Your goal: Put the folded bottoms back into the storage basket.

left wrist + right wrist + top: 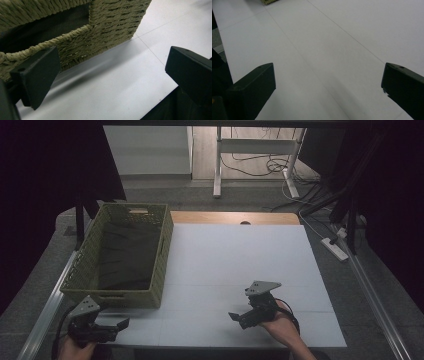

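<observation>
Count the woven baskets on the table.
1: the woven basket stands at the table's left edge, just beyond the left gripper. Its dark inside looks empty.

I see the white table (240, 265) bare across its middle, right and far side, so a gripper passes freely there. The one obstacle is the basket (125, 252) on the left; its near wall stands just ahead of my left gripper (120, 326), jaws apart, with a narrow strip of table between. My right gripper (239, 319), jaws wide apart, faces open surface, well apart from the basket.
</observation>
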Demonstrator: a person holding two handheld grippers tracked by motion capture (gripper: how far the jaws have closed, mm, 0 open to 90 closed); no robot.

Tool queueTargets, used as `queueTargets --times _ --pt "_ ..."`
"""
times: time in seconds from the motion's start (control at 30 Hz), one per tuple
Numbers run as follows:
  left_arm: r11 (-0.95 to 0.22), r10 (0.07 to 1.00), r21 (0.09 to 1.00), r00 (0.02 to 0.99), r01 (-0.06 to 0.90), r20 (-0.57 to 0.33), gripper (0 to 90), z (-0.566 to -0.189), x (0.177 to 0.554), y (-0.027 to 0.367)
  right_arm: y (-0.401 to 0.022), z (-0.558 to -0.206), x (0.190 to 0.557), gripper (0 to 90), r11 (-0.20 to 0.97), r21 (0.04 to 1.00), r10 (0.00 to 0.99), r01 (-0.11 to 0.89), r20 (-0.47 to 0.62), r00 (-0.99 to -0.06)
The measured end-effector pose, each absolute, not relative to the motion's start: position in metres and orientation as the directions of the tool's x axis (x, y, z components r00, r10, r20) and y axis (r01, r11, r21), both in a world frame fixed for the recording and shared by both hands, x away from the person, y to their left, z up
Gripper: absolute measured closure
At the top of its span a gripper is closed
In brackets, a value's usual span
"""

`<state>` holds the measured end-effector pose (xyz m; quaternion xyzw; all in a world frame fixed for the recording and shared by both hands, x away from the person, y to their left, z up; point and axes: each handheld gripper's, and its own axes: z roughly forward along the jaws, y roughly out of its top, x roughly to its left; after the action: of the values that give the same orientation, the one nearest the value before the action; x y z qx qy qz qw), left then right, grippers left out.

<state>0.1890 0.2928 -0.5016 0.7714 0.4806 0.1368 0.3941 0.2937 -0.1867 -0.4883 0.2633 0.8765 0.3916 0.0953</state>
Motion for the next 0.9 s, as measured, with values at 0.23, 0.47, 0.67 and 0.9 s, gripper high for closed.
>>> queueTargets --times 0.23,0.47,0.67,0.9 --pt "-0.227 0.849 0.738 0.501 0.635 -0.170 1.0 -0.502 0.189 0.293 -0.200 -0.491 0.286 0.0 0.554 0.730 0.560 0.400 0.028 -0.828" --pt "-0.230 0.848 0.736 0.502 0.636 -0.169 1.1 -0.502 0.190 0.293 -0.215 -0.494 0.278 0.0 0.537 0.729 0.589 0.425 0.036 -0.807" --pt "-0.231 0.848 0.735 0.502 0.637 -0.168 1.2 -0.502 0.190 0.293 -0.224 -0.495 0.274 0.0 0.528 0.726 0.607 0.442 0.041 -0.793" --pt "-0.232 0.848 0.733 0.502 0.640 -0.169 1.2 -0.502 0.190 0.292 -0.235 -0.496 0.268 0.0 0.512 0.726 0.631 0.459 0.044 -0.774"
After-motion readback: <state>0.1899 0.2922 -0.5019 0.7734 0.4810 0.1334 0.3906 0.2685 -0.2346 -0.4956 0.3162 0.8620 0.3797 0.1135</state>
